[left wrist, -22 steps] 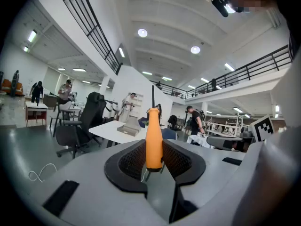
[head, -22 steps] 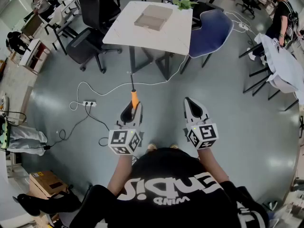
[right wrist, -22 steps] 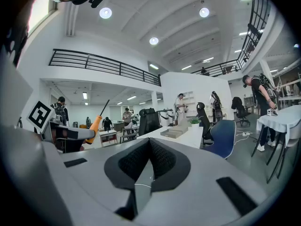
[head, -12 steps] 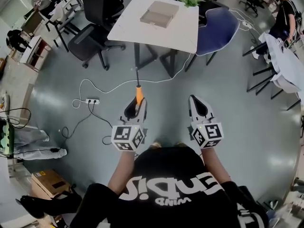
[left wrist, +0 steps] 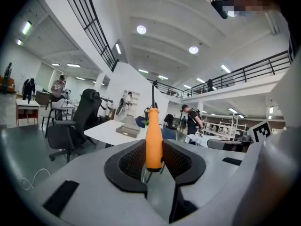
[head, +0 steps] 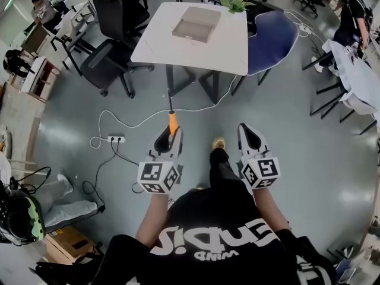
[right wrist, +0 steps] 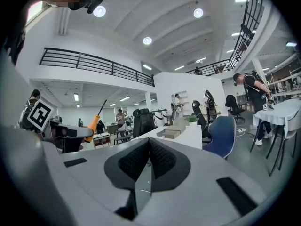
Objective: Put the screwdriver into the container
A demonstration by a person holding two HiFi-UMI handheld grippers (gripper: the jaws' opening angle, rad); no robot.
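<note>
A: Since the earlier frame the person has stepped forward: a shoe [head: 218,142] now shows between the two tongs.
B: And the screwdriver [head: 173,122]?
A: The left tongs [head: 168,136] pinch its orange handle, with the shaft pointing to 12 o'clock. The right tongs [head: 248,134] are pressed together on nothing.
B: So the step in hand is the carrying?
A: It seems so. The container [head: 196,24] sits on the counter [head: 231,40] at 12 o'clock, well apart from the tongs. The person must next come closer and bring the tip over the container before letting go.
</note>
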